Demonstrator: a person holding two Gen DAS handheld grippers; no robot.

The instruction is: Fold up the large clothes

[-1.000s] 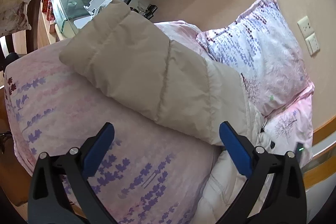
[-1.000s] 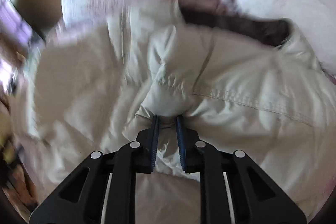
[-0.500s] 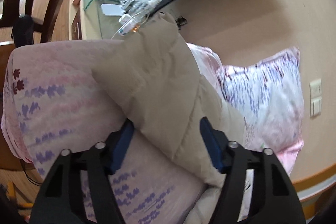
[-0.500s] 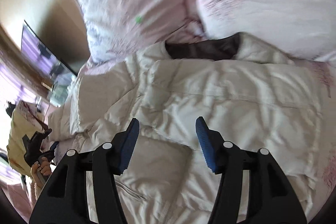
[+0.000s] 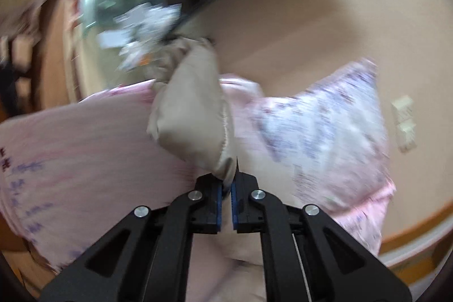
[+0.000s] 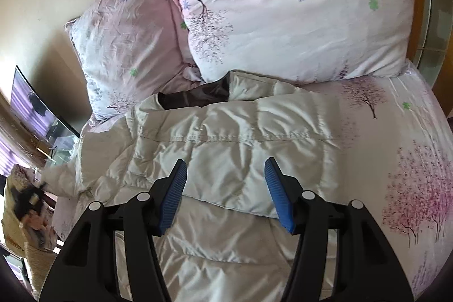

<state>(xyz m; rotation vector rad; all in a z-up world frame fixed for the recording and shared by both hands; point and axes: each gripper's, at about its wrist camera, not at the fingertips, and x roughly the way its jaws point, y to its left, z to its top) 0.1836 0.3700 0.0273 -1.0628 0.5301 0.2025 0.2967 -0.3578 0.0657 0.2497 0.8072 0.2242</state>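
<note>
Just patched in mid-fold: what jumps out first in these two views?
The cream puffer jacket sprawls across the flowered bed sheet, its collar end just below two pink pillows. The left tongs are clamped on the jacket's sleeve, pulled up off the bed. The right tongs hang open above the jacket body, holding nothing.

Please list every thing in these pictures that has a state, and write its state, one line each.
Left gripper: jaws just closed, shut on the sleeve.
Sleeve: pinched at its edge, lifted off the bed.
Right gripper: jaws open, nothing between them.
Jacket: lying on the bed, partly folded, collar toward the pillows.
Pillows: overlapping at the head of the bed.
</note>
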